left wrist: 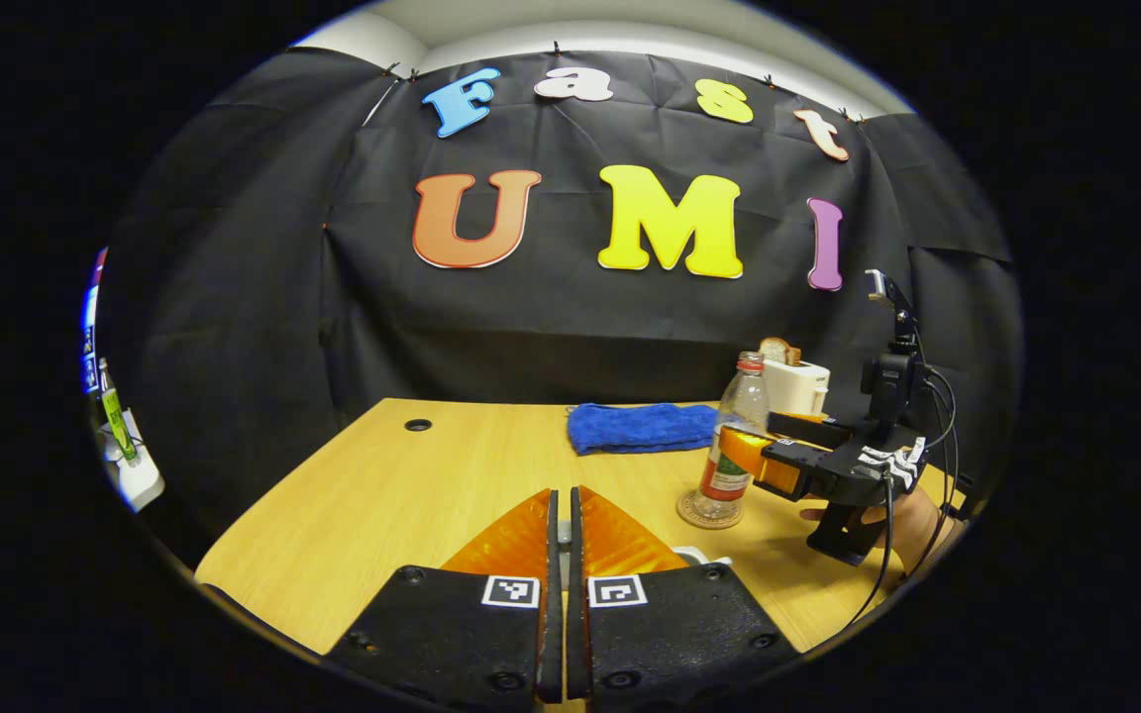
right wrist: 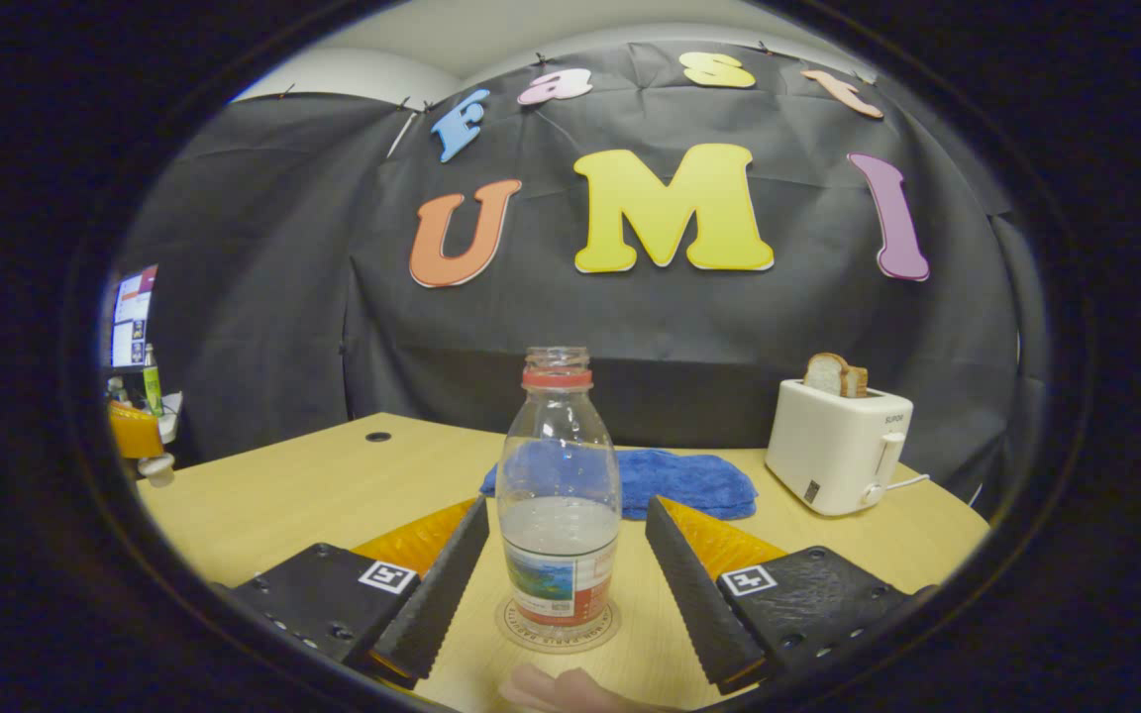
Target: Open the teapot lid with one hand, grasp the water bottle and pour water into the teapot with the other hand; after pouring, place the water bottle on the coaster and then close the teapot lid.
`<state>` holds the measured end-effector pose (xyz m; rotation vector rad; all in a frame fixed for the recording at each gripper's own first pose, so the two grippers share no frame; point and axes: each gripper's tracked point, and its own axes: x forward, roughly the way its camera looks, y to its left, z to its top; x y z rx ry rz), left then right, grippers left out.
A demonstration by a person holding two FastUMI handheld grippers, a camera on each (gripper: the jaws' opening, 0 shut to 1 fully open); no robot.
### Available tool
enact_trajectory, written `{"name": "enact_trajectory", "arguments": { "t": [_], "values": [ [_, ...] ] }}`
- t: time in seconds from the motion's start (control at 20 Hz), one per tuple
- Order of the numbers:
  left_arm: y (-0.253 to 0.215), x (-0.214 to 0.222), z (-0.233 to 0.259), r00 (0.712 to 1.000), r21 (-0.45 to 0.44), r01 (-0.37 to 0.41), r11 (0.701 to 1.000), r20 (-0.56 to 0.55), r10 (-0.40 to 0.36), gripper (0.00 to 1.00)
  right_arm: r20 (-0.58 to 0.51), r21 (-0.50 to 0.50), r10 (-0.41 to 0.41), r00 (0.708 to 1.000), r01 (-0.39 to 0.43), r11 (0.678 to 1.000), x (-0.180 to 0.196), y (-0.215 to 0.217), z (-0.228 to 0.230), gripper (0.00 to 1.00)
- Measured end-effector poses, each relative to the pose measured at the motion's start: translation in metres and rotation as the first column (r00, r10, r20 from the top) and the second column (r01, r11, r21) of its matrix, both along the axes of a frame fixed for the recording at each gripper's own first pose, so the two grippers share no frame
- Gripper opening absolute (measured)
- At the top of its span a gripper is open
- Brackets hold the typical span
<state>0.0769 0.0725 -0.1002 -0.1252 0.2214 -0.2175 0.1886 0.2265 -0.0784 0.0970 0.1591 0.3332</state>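
The clear water bottle [right wrist: 559, 495], uncapped and about a third full, stands upright on a round coaster [right wrist: 559, 626]. My right gripper [right wrist: 567, 510] is open, one finger on each side of the bottle, with gaps to its walls. From the left gripper view, the bottle [left wrist: 734, 436] on its coaster [left wrist: 709, 510] stands at the right with the right gripper [left wrist: 744, 448] around it. My left gripper [left wrist: 561, 515] is shut on a small grey piece, apparently the teapot lid's knob [left wrist: 561, 536]. A white edge [left wrist: 694, 555] peeks out beside its right finger; the teapot's body is hidden.
A white toaster [right wrist: 838, 446] with bread stands at the back right of the wooden table [right wrist: 313, 485]. A blue cloth [right wrist: 674, 480] lies behind the bottle. A hand [left wrist: 912, 520] holds the right gripper. A cable hole [left wrist: 418, 425] is at the table's far left.
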Motion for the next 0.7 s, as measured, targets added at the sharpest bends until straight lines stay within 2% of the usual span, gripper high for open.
{"name": "enact_trajectory", "arguments": {
  "t": [0.15, 0.3, 0.4, 0.55, 0.7],
  "values": [
    [-0.013, 0.005, -0.011, 1.0, 0.009, 0.017, 1.0, -0.023, -0.017, 0.04, 0.022, 0.013, 0.031, 0.999, -0.031, 0.999, -0.015, -0.004, 0.007, 0.96],
    [-0.035, 0.008, -0.013, 0.998, 0.005, 0.066, 0.998, 0.009, -0.066, 0.04, 0.046, 0.019, 0.02, 0.999, -0.021, 1.0, -0.036, -0.022, 0.011, 0.95],
    [-0.055, 0.01, -0.012, 0.992, -0.021, 0.119, 0.993, 0.036, -0.118, 0.04, 0.069, 0.015, -0.019, 0.997, 0.018, 1.0, -0.05, -0.041, 0.013, 0.97],
    [-0.092, 0.004, -0.009, 0.976, -0.12, 0.214, 0.969, 0.055, -0.209, 0.04, 0.108, 0.02, -0.081, 0.991, 0.079, 0.997, -0.07, -0.069, 0.015, 0.95],
    [-0.106, 0.008, -0.012, 0.974, -0.119, 0.221, 0.968, 0.07, -0.214, 0.04, 0.123, 0.047, -0.098, 0.988, 0.093, 0.995, -0.084, -0.085, 0.017, 0.95]
  ]
}}
